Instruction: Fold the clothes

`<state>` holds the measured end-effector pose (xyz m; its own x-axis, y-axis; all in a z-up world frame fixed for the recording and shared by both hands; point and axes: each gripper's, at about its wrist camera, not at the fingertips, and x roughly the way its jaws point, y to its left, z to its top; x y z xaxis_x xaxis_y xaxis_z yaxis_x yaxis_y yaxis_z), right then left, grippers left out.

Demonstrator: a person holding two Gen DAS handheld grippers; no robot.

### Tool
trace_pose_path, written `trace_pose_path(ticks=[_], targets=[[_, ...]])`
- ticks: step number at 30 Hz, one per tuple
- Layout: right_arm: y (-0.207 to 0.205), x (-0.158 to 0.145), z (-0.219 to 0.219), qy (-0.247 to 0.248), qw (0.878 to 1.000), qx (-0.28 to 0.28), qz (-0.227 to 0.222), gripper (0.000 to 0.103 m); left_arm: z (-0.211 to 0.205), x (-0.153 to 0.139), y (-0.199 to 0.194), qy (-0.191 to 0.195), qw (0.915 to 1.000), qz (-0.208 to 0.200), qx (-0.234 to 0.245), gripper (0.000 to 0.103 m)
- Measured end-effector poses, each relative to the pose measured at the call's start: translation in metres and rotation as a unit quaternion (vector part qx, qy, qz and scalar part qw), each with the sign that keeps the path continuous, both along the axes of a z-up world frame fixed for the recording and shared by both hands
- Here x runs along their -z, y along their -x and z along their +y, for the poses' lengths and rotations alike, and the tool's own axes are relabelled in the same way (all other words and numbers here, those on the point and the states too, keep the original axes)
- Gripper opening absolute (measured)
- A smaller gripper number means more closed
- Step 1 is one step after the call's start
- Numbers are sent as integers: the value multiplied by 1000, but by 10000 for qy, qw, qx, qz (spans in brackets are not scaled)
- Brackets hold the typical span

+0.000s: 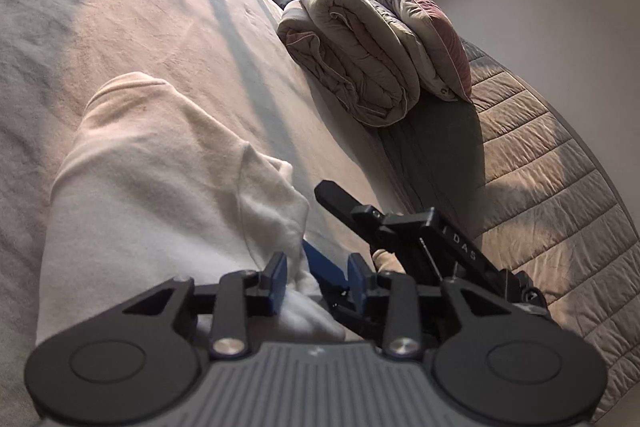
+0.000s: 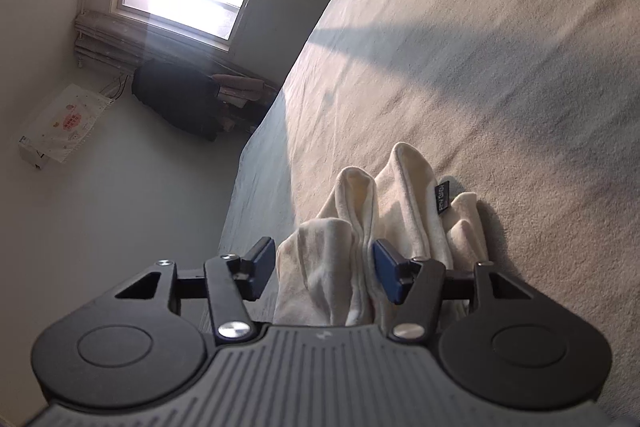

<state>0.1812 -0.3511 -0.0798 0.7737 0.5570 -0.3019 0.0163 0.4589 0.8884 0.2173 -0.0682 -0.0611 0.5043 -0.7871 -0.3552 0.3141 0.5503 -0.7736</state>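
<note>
Since both claws sit at the same end of the garment (image 1: 160,187), the coming move turns on which way the cloth runs from them. Seen from the left wrist, the cream garment stretches forward and up-left from the left claw (image 1: 318,283), its long axis pointing away over the bed (image 1: 140,7) toward a ribbed band at the far end. That claw's blue pads stand somewhat apart, with a bunch of white cloth lying between them and pressing against the left pad (image 1: 278,283); whether they actually pinch it I cannot tell. The right claw (image 1: 340,227) shows in the same view just to the right, almost touching, so the two are side by side at the near hem.

From the right wrist, the garment (image 2: 400,203) rises in loose folds straight ahead of the right claw (image 2: 324,271). Its pads are spread wide, one fold falling between them, touching the right pad (image 2: 390,277) but not clamped. A dark label (image 2: 443,197) shows on a fold beyond.

My judgement: neither hand is nearer; the cloth lies forward of both, so any fold would carry the near end away along that axis. A rolled quilt (image 1: 352,51) lies well apart, near the bed's far edge.
</note>
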Motion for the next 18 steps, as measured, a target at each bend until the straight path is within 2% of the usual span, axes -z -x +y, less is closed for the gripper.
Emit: trace_pose_path(ticks=[4, 6, 7, 8, 10, 11, 12, 13, 18], targets=[[1, -6, 5, 202, 9998, -38, -18, 59, 24, -15, 5, -238, 9978, -406, -471, 36], [2, -12, 12, 523, 9986, -98, -69, 59, 40, -20, 5, -356, 9939, -607, -849, 36], [1, -15, 17, 718, 9973, -130, -85, 58, 45, -20, 4, -553, 9905, -700, -1045, 35], [1, -17, 22, 944, 9954, -159, -91, 56, 50, -20, 3, -769, 9861, -792, -1241, 34], [1, -19, 33, 1389, 9901, -195, -98, 40, 59, -13, -2, -1304, 9741, -897, -1613, 26], [0, -20, 39, 1604, 9868, -200, -99, 35, 62, -9, -4, -1432, 9708, -900, -1700, 24], [2, -19, 42, 1701, 9852, -170, -129, 26, 66, -4, -7, -1464, 9698, -895, -1733, 22], [5, -18, 44, 1787, 9837, -138, -162, 24, 68, 1, -9, -1415, 9706, -889, -1734, 20], [12, -22, 25, 1213, 9913, 22, -514, 19, 62, 3, -6, -1079, 9759, -1163, -1500, 20]])
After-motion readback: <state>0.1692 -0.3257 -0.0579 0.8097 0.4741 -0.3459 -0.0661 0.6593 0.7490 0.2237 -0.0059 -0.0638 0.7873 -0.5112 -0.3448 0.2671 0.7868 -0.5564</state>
